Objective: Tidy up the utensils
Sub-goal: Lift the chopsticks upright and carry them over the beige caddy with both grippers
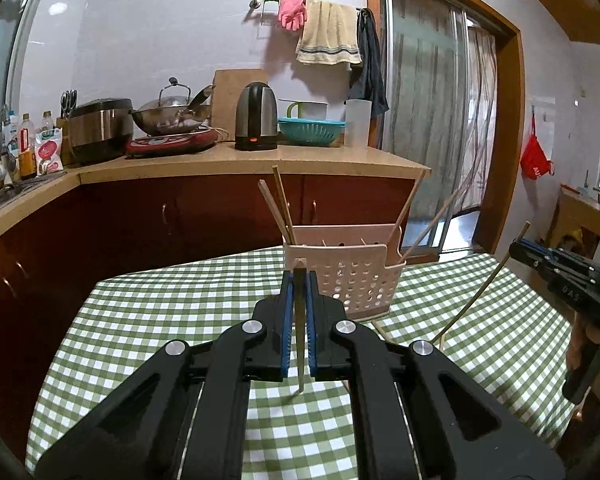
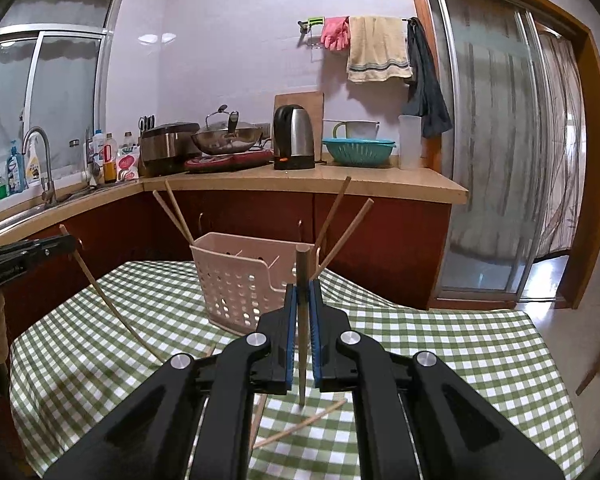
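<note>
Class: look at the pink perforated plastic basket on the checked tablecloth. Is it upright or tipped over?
Upright. The pink perforated plastic basket stands on its base on the green checked tablecloth, open top upward, with wooden chopsticks leaning out of it.

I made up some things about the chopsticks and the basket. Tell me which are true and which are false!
1. Each claw holds a chopstick. True: the left claw and the right claw are each shut on one.
2. The pink basket is empty. False: chopsticks already stand in it.
3. The tablecloth is green and white checked. True.
4. No chopsticks lie on the table. False: some loose chopsticks still lie there.
5. The basket lies tipped over. False: it stands upright.
</note>
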Demonstrator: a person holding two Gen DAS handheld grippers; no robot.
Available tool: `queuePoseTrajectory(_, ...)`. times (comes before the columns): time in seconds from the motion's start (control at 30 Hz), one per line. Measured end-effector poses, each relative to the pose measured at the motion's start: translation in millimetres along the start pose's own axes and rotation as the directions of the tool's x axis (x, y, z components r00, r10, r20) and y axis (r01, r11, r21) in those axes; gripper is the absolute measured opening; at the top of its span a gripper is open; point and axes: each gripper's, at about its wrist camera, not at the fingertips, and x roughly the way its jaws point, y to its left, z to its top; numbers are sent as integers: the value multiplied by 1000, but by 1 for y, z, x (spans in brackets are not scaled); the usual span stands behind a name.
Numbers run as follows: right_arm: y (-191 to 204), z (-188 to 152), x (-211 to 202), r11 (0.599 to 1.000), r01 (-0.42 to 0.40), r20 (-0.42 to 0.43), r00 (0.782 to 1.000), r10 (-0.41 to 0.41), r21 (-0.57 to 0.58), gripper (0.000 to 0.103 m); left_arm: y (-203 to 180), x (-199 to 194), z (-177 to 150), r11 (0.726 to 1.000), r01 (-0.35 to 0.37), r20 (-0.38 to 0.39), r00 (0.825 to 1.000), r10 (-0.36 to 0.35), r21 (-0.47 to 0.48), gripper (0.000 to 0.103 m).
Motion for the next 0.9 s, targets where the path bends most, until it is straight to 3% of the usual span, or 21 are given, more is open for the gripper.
queuePoseTrajectory(0.23, -4, 23, -2, 999, -34, 32, 999, 33, 29, 7, -5, -4, 26, 998, 55, 35, 998, -56, 14, 7)
queuePoseTrajectory(0.43, -3, 63, -11, 997, -74, 127, 989, 71, 24, 7, -14, -14, 67, 994, 94, 116, 988, -100, 53, 7)
queuePoseTrajectory(0.67, 1, 107, 5, 997, -81, 227, 971, 79, -3, 7, -22, -1, 112, 994, 69, 222, 971, -86, 83, 7)
queuePoseTrajectory(0.9, 6, 125, 39, 997, -82, 262, 962, 82, -11, 7, -26, 28, 137, 996, 27, 291, 955, -51, 84, 7)
